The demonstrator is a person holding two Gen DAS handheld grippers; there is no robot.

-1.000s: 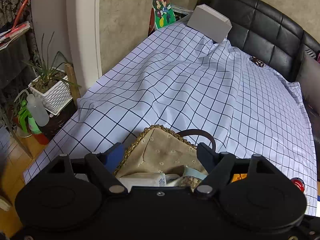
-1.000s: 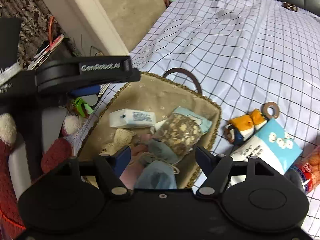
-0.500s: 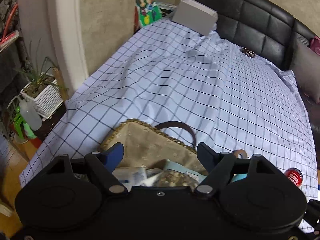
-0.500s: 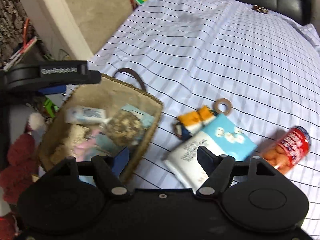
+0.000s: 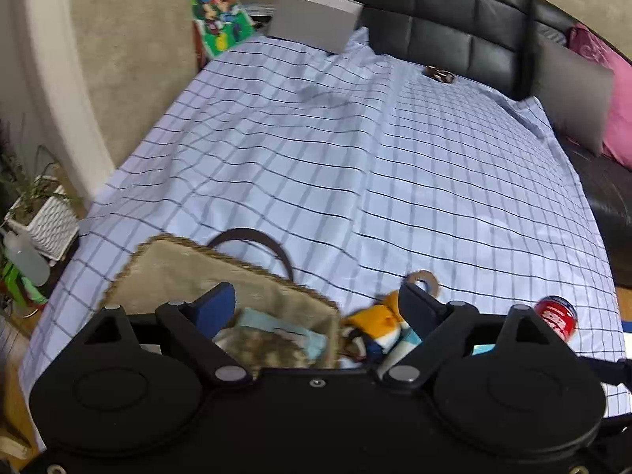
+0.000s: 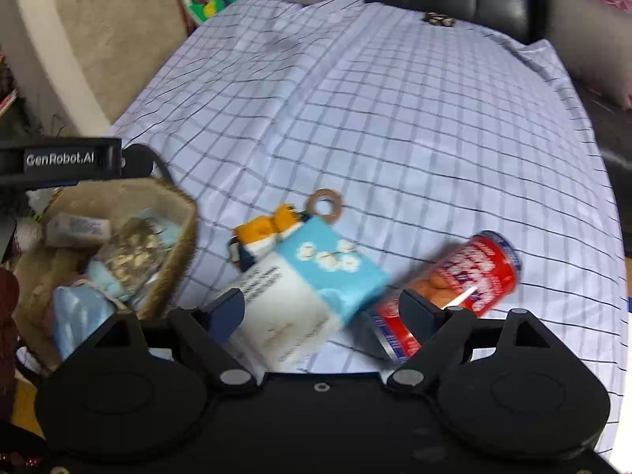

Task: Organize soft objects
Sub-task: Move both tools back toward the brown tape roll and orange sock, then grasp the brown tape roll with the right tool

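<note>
A woven basket (image 5: 177, 272) with a brown handle stands at the near left of the checked bed sheet (image 5: 355, 158), holding several soft items. Right of it lie an orange, white and blue soft toy (image 6: 264, 233) with a brown ring (image 6: 324, 205), a blue and white tissue pack (image 6: 312, 284) and a red can (image 6: 474, 272). My left gripper (image 5: 316, 300) hangs over the basket's right rim and the toy (image 5: 379, 324), jaws opening, nothing gripped. My right gripper (image 6: 322, 308) hovers above the tissue pack, jaws opening, pads clear of it.
A grey box (image 5: 316, 19) and a small dark object (image 5: 438, 75) lie by the black headboard (image 5: 454, 19). Grey (image 5: 572, 91) and pink (image 5: 620, 110) cushions lean at the far right. A potted plant (image 5: 43, 221) stands on the floor left of the bed.
Both grippers have swung right, away from the basket toward the toy, tissue pack and can. Their jaws stand wider than before.
</note>
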